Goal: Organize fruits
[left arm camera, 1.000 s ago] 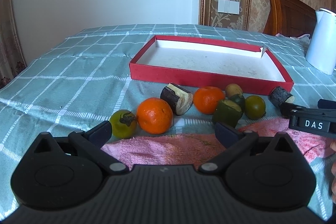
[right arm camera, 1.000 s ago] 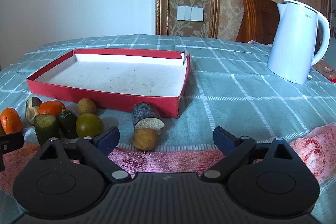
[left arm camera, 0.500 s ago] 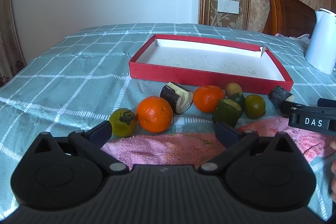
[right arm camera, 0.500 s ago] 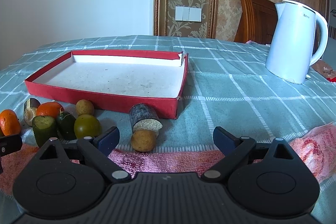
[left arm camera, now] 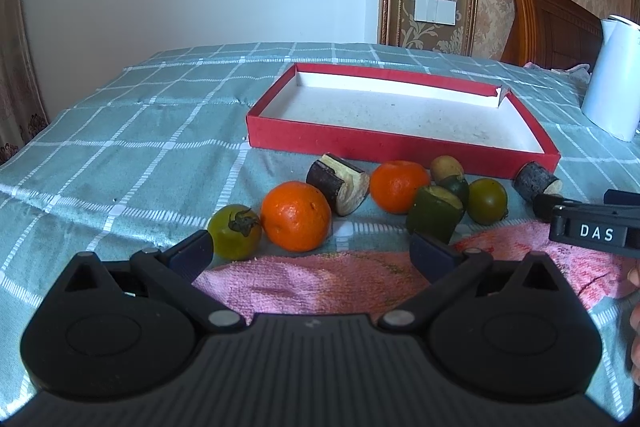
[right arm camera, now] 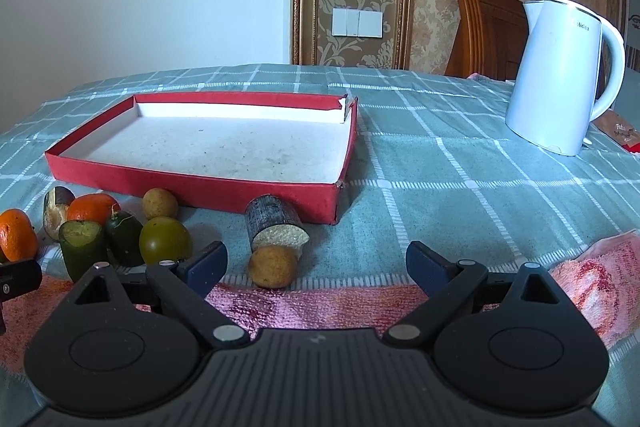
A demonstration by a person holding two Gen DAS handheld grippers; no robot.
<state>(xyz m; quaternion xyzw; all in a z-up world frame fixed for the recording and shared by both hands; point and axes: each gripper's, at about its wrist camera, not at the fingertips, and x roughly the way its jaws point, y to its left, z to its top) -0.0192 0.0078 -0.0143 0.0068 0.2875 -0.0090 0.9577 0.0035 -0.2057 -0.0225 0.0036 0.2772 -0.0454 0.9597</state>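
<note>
A shallow red box (left arm camera: 360, 139) with a white floor stands empty; it also shows in the right wrist view (right arm camera: 192, 183). In front of it lie a green tomato (left arm camera: 234, 231), two oranges (left arm camera: 296, 221) (left arm camera: 399, 181), dark sugarcane pieces (left arm camera: 338, 183) (right arm camera: 276, 229), a cut green piece (left arm camera: 436, 213), a green fruit (left arm camera: 487, 201) and brown round fruits (left arm camera: 446, 167) (right arm camera: 273, 266). My left gripper (left arm camera: 310, 253) is open and empty just short of the near orange. My right gripper (right arm camera: 316, 267) is open and empty, the brown fruit between its fingers' line.
A pink towel (left arm camera: 320, 283) lies at the near edge under both grippers. A white electric kettle (right arm camera: 560, 83) stands at the right on the green checked cloth (left arm camera: 140, 147). A wooden headboard (right arm camera: 484, 27) is behind it. The right gripper's body (left arm camera: 588, 231) shows at the left view's right edge.
Both grippers have risen and tilted slightly, so the scene sits a little lower in each view. No fruit has moved and both grippers stay open.
</note>
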